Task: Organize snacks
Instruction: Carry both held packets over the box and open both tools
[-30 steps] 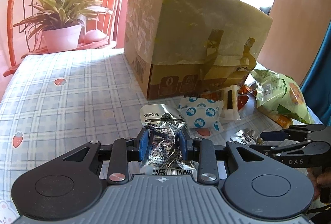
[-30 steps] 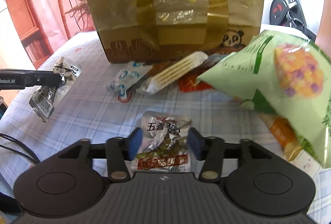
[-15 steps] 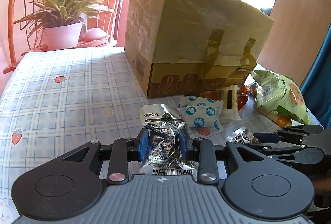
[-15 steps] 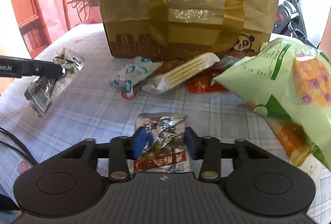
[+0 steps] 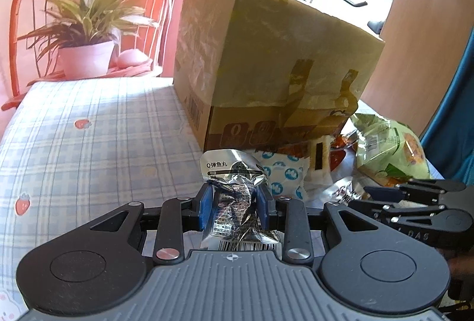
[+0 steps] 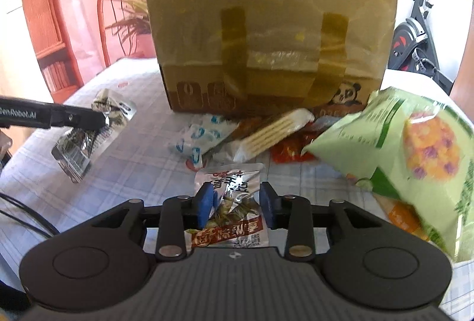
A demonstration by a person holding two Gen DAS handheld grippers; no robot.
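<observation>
My left gripper (image 5: 234,207) is shut on a crumpled silver fish-ball packet (image 5: 237,202) and holds it above the checked tablecloth; the packet also shows in the right wrist view (image 6: 89,134). My right gripper (image 6: 235,204) is shut on a silver and red snack pouch (image 6: 229,208), lifted off the table. A tall cardboard box (image 6: 266,33) stands behind the snack pile. In front of it lie a white and blue packet (image 6: 201,137), a wafer pack (image 6: 272,134), a red packet (image 6: 288,150) and a big green chip bag (image 6: 408,152).
A potted plant (image 5: 86,54) stands on a red chair behind the table's far left edge. An exercise bike (image 6: 414,45) stands at the back right. The checked tablecloth (image 5: 89,143) spreads left of the box.
My right gripper closed on the snack pouch and lifted it, coming nearer the box. My left gripper, still holding the fish-ball packet, rose slightly toward the box.
</observation>
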